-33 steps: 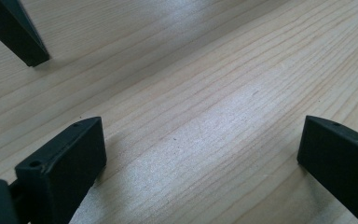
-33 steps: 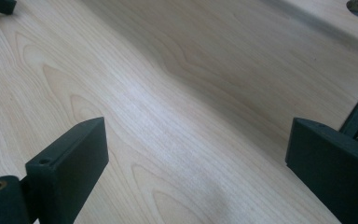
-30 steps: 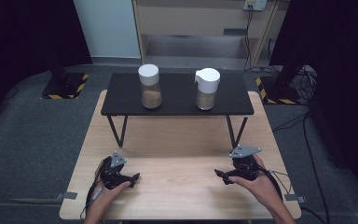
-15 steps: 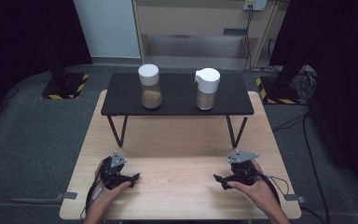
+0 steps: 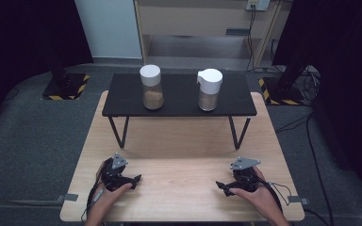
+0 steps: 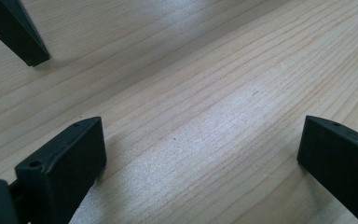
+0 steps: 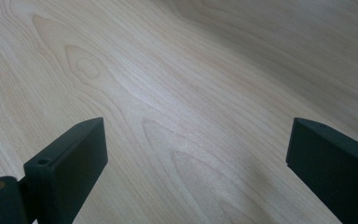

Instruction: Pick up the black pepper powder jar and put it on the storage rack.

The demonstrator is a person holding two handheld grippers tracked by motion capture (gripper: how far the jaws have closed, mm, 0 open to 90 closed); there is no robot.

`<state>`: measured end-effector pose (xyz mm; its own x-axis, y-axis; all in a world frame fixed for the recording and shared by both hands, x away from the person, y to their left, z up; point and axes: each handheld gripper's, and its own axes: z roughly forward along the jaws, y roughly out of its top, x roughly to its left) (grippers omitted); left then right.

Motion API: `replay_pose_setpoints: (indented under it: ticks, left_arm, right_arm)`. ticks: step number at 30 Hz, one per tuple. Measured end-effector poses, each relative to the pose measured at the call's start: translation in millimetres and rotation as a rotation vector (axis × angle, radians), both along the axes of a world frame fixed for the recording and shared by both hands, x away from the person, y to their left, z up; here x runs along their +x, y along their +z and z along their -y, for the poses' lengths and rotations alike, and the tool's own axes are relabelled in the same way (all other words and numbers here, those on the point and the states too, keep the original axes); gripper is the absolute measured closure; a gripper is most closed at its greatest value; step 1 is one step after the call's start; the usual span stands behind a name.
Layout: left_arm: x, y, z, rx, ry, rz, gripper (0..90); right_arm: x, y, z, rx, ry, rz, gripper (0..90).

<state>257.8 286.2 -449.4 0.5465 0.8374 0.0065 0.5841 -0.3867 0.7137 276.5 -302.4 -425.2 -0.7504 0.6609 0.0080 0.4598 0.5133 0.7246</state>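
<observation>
Two jars (image 5: pixel 151 87) (image 5: pixel 209 89) on black shelf (image 5: pixel 179 101), well beyond grippers (image 5: pixel 133 179) (image 5: pixel 220 186).

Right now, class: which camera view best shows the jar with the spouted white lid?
The high view: the jar with the spouted white lid stands in full on the black shelf, right of the round-lidded jar. The two gripper views look down at bare wooden table between open jaws.

Forearms cut off by the high view's bottom edge, jar (image 5: pixel 151 87) contents too small to tell, shelf leg (image 6: pixel 15 29) cropped at the left gripper view's top, both grippers' bodies out of their own views
</observation>
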Motion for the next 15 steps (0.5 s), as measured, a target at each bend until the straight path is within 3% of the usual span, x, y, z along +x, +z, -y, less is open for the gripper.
replay_pose_setpoints:
  ticks: [15]
  left_arm:
    - [0.0,-0.1,0.0,0.000,0.000,0.000,0.0]
  right_arm:
    - [-8.7,-10.4,-4.3,0.002,0.013,-0.003,5.7]
